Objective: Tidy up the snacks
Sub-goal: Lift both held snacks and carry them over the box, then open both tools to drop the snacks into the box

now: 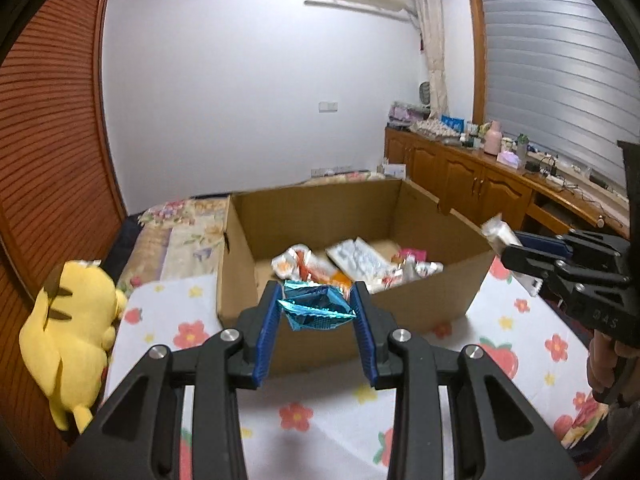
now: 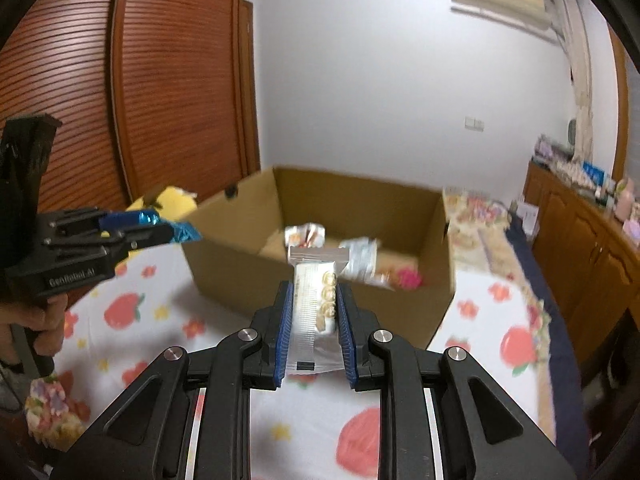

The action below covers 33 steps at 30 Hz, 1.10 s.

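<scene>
- Yellow plush toy slumped at the bed's left edge, clear of the work.
- Left gripper clamped narrow on a crumpled blue foil packet, held above the floral sheet just short of the cardboard box, likely for dropping in.
- Box open-topped mid-bed, several wrapped snacks already on its floor.
- Right gripper pinched on a clear biscuit sleeve, lengthwise between the pads, aimed at the box's near wall.

The cardboard box stands open-topped; only its near wall and scattered snack packets obstruct entry
</scene>
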Motion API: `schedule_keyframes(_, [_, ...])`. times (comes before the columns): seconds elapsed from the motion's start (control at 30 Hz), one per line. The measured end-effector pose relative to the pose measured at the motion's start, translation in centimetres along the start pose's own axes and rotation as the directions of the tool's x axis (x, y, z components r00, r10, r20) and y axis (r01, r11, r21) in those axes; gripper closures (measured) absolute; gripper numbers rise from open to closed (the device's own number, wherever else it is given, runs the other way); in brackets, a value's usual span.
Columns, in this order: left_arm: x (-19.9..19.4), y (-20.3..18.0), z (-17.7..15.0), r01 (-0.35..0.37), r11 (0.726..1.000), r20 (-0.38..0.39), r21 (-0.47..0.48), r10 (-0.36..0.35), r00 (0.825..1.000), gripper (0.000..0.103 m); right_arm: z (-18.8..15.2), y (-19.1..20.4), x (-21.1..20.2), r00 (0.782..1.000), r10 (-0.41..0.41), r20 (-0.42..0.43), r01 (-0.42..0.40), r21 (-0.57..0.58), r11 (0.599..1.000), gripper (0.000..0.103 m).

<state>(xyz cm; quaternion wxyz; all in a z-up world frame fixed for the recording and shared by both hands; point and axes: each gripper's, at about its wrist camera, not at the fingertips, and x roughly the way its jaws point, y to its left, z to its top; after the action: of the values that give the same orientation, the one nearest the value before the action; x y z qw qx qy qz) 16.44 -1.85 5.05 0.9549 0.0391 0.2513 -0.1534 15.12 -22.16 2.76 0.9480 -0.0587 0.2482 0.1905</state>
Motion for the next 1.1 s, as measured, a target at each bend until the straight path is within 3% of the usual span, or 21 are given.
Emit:
schedule_keyframes(0.37, [1.9, -0.7, 3.3, 0.006, 0.999, 0.031, 0.033, -0.007, 1.000, 0.069, 3.9, -0.6, 2.1, 0.999, -0.030, 0.022, 0.031, -0.027, 0.999, 0.083])
schedule_keyframes(0.53, [4.7, 0.1, 3.0, -0.004, 1.000, -0.017, 0.020, 0.004, 1.000, 0.069, 4.1, -1.2, 3.9, 1.000, 0.010, -0.016, -0.010, 0.015, 1.000, 0.083])
schedule_keyframes(0.73, [7.8, 1.7, 2.0, -0.013, 0.999, -0.099, -0.041, 0.009, 0.995, 0.069, 3.6, -2.6, 6.3, 0.997, 0.001, -0.071, 0.002, 0.049, 0.999, 0.083])
schedule_keyframes(1.1, [8.8, 2.2, 1.4, -0.017, 0.999, -0.126, -0.046, 0.012, 0.992, 0.068, 2.8, -4.6, 8.8, 0.989, -0.046, -0.142, 0.057, 0.075, 0.996, 0.083])
